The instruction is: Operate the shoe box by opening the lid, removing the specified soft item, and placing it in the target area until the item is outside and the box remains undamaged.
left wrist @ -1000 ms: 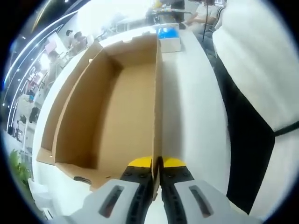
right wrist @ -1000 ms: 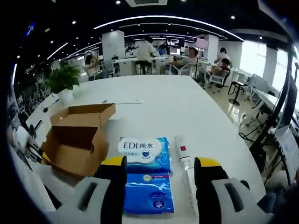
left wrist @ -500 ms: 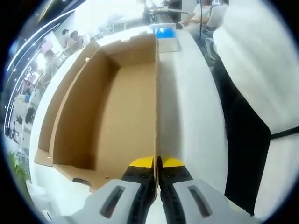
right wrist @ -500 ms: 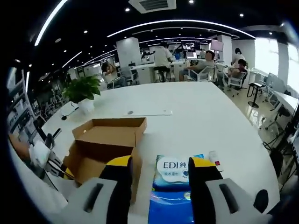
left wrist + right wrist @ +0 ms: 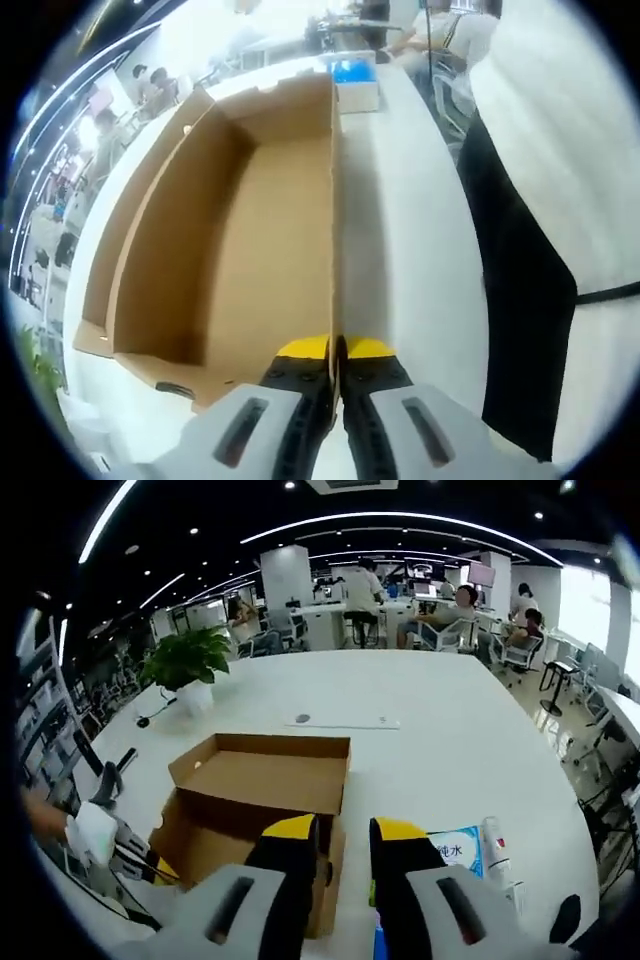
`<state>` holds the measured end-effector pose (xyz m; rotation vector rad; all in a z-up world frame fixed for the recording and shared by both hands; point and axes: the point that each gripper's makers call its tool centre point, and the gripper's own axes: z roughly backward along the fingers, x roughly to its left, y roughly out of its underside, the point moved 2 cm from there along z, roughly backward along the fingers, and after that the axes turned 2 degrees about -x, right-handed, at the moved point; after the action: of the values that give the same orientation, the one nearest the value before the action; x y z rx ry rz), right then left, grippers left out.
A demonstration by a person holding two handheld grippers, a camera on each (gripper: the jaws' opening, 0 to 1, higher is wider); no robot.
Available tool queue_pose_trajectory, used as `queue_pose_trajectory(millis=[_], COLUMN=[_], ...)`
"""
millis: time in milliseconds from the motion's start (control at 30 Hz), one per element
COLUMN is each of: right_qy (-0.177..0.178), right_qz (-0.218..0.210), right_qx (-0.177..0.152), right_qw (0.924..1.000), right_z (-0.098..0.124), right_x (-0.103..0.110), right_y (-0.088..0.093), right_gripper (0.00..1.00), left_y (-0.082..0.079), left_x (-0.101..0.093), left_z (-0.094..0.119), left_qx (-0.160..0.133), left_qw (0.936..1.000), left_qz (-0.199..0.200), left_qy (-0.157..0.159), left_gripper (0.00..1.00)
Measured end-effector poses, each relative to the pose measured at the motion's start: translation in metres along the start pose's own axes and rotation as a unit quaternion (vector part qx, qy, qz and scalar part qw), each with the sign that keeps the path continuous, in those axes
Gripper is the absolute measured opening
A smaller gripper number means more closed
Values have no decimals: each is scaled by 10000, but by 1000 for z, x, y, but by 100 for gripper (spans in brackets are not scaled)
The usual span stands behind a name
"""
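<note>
Brown cardboard shoe box on white table; blue-and-white wipes pack; green potted plant; yellow-tipped grey-and-black left gripper and right gripper.

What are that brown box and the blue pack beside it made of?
The box looks like plain matte cardboard: brown, with thin walls and folded flaps. The blue pack seems to be glossy plastic film, printed with white lettering; its contents are hidden.

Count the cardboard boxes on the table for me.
1: the open cardboard box lies on the white table, left of the blue wipes pack. The left gripper is clamped on its wall. More may be out of view.
</note>
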<state>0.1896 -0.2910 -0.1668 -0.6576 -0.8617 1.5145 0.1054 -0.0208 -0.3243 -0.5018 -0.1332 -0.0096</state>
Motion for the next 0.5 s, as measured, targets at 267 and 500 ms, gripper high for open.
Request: queue_pose_trajectory(millis=[267,500], right_qy=[149,-348], right_qz=[335,-480], right_qx=[-496,-1107], right_qw=[9981,9921], right_z=[-25,-27], right_x=[7,35], right_y=[-39,-86], right_gripper=[47,45], left_y=[0,0], left_x=[0,1], left_z=[0,0], left_qx=[-4,-22], left_qw=[10000,10000], left_qz=[15,29], left_qy=[-23,-17], left_gripper=[2,2])
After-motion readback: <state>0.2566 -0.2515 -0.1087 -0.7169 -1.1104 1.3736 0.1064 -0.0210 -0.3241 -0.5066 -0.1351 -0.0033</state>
